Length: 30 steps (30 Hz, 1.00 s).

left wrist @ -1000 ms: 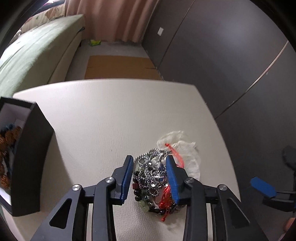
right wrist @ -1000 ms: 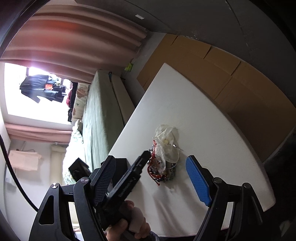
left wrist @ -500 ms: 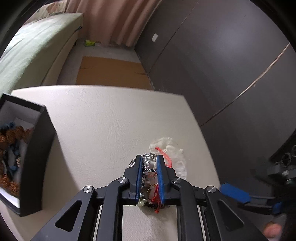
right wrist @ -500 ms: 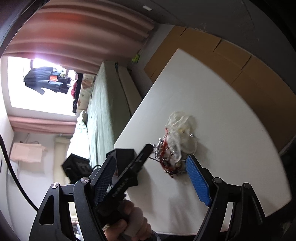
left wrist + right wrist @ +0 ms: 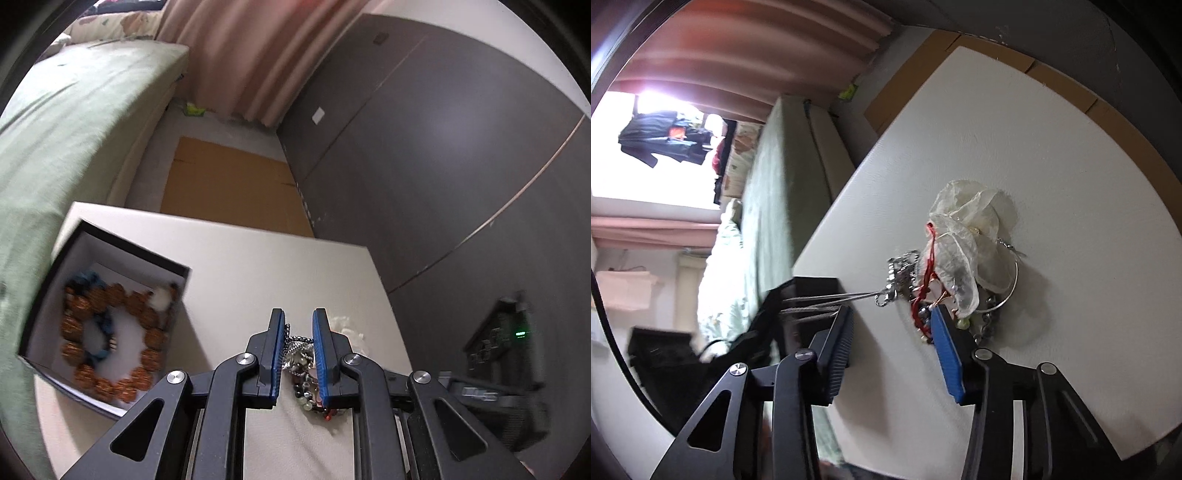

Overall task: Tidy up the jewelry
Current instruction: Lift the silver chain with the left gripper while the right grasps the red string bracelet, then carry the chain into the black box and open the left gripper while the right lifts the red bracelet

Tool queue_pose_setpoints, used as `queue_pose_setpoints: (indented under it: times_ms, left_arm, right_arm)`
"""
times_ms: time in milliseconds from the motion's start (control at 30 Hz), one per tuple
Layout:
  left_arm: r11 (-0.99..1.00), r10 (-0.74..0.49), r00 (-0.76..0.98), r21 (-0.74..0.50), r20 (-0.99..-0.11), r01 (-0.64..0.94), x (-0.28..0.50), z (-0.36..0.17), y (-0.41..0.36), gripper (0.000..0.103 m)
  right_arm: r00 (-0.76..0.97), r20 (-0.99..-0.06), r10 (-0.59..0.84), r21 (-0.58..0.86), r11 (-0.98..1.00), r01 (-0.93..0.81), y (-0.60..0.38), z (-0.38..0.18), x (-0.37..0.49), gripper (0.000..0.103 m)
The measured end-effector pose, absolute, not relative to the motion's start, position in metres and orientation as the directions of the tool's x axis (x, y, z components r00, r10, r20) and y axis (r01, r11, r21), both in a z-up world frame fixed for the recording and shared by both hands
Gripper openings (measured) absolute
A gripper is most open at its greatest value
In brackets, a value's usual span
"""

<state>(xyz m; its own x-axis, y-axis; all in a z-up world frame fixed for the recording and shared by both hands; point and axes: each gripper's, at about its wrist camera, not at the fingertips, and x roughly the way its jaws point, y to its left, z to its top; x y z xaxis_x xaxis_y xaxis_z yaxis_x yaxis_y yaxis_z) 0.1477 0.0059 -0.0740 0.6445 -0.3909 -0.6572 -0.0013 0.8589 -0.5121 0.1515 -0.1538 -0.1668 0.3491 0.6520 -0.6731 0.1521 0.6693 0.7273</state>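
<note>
Silver chain [image 5: 294, 341] pinched by left gripper [image 5: 298, 354] above jewelry pile [image 5: 955, 273] on table [image 5: 240, 266]; right gripper [image 5: 892, 350] held wide, empty; box [image 5: 110, 258] at 9 o'clock.

— Any writing you can read anywhere?

— None. The right gripper's body [image 5: 476, 393], seen from the left wrist camera, carries pale marks that may be lettering, but they are too blurred to read.

— And the grey wall?

— A small white plate [image 5: 318, 117] sits on it, and it shows no print.
</note>
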Motion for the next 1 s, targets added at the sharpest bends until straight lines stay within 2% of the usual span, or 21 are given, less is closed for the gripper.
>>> queue_pose_setpoints:
  times_ms: [67,133,167,200,333,667,833,1000]
  left_arm:
    - [0.855,-0.391,0.657,-0.519,-0.644,0.000,0.144,-0.067,0.013,0.015]
    - [0.852,-0.389,0.673,-0.523,-0.630,0.003,0.139,-0.059,0.020,0.015]
    - [0.853,-0.385,0.681,-0.522,-0.622,0.005,0.136,-0.054,0.023,0.015]
    - [0.852,-0.384,0.687,-0.523,-0.616,0.007,0.135,-0.051,0.022,0.015]
    - [0.854,-0.375,0.707,-0.520,-0.599,0.012,0.128,-0.039,0.029,0.015]
    - [0.863,-0.344,0.752,-0.504,-0.563,0.018,0.110,-0.003,0.034,0.015]
    - [0.895,-0.306,0.776,-0.445,-0.551,0.037,0.105,0.032,0.027,0.015]
    - [0.918,-0.277,0.800,-0.392,-0.533,0.057,0.103,0.066,0.018,0.015]
  right_arm:
    - [0.341,-0.696,0.632,0.705,0.690,0.160,-0.151,-0.172,0.157,0.044]
    - [0.328,-0.719,0.613,0.683,0.712,0.163,-0.145,-0.178,0.163,0.036]
    - [0.322,-0.726,0.608,0.674,0.720,0.161,-0.143,-0.180,0.165,0.025]
    - [0.319,-0.733,0.601,0.667,0.728,0.161,-0.142,-0.182,0.167,0.008]
    - [0.370,-0.734,0.570,0.654,0.740,0.158,-0.147,-0.172,0.161,0.008]
    - [0.439,-0.610,0.660,0.746,0.665,0.036,-0.161,-0.128,0.144,0.008]
    - [0.457,-0.549,0.700,0.780,0.625,-0.021,-0.160,-0.113,0.141,0.008]
    - [0.454,-0.526,0.719,0.798,0.601,-0.027,-0.156,-0.112,0.143,0.008]
